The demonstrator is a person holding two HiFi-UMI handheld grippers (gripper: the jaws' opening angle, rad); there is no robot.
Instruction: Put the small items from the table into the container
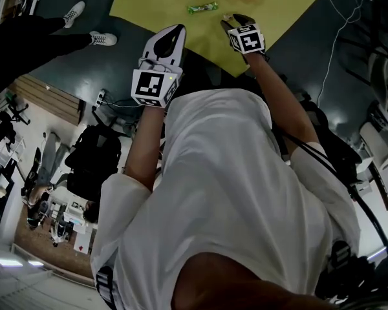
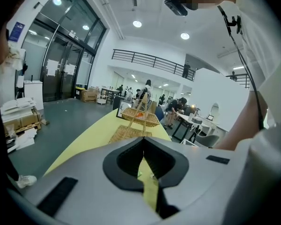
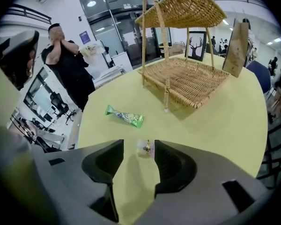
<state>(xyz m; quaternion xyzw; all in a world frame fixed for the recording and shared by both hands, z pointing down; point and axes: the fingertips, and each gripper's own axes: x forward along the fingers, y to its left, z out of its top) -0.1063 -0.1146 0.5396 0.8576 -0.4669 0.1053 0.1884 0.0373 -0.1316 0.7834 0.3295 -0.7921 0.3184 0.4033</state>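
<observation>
A small clear-wrapped candy (image 3: 145, 147) lies on the yellow table (image 3: 215, 125), just beyond the tips of my right gripper (image 3: 138, 150). That gripper's jaws stand open, with the candy nearer the right one and not pinched. A green wrapped candy bar (image 3: 124, 116) lies further out to the left, also seen in the head view (image 1: 202, 8). The two-tier wicker basket (image 3: 185, 81) stands behind them. My left gripper (image 2: 143, 143) hangs over the near table edge, shut on nothing. In the head view the right gripper (image 1: 233, 22) is over the table and the left gripper (image 1: 174, 31) is at its edge.
A framed deer picture (image 3: 195, 45) and a brown paper bag (image 3: 236, 48) stand behind the basket. A person in black (image 3: 68, 67) stands beyond the table's left side, feet (image 1: 102, 39) showing in the head view. Dark floor surrounds the table.
</observation>
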